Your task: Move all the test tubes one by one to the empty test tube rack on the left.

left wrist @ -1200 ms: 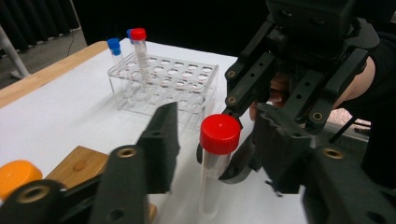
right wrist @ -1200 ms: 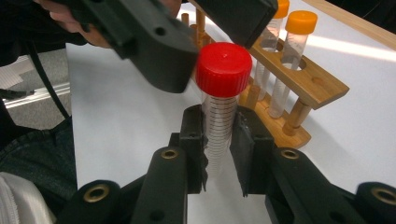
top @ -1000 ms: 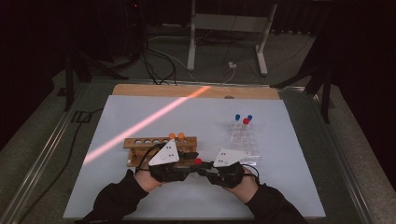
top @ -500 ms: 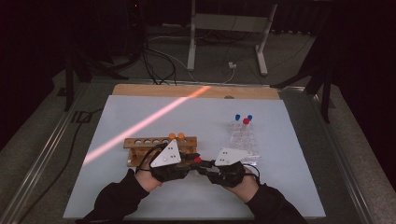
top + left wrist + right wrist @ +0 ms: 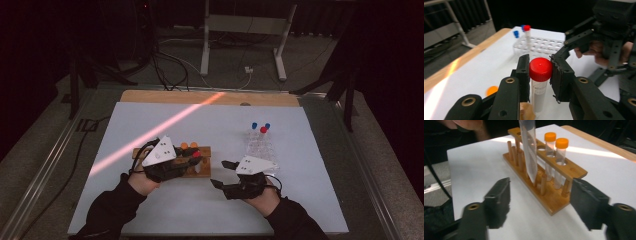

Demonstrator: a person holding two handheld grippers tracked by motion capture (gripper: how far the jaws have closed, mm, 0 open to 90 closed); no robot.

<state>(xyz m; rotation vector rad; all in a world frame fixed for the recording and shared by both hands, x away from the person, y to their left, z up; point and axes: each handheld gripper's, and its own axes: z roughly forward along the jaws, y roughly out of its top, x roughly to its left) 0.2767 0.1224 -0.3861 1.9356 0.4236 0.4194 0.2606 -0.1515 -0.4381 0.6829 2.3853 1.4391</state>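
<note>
My left gripper (image 5: 540,75) is shut on a clear tube with a red cap (image 5: 540,69), having closed on it within the last second. It holds the tube (image 5: 196,154) upright, above the right end of a wooden rack (image 5: 202,169). In the right gripper view the tube's pointed end (image 5: 529,152) hangs over the rack (image 5: 554,200), beside two orange-capped tubes (image 5: 555,152) standing in it. My right gripper (image 5: 218,173) sits to the rack's right. Its jaws (image 5: 540,195) have just been opening and stand wide, with nothing between them.
A clear plastic rack (image 5: 262,150) stands to the right on the white sheet (image 5: 300,200), holding a red-capped tube (image 5: 527,35) and two blue-capped ones (image 5: 254,125). A wooden board (image 5: 150,96) runs along the sheet's far edge. Cables and stand legs lie beyond.
The two grippers were together at the red-capped tube. Now the right jaws have spread and let go, and the left gripper has lifted the tube up and left over the wooden rack.
</note>
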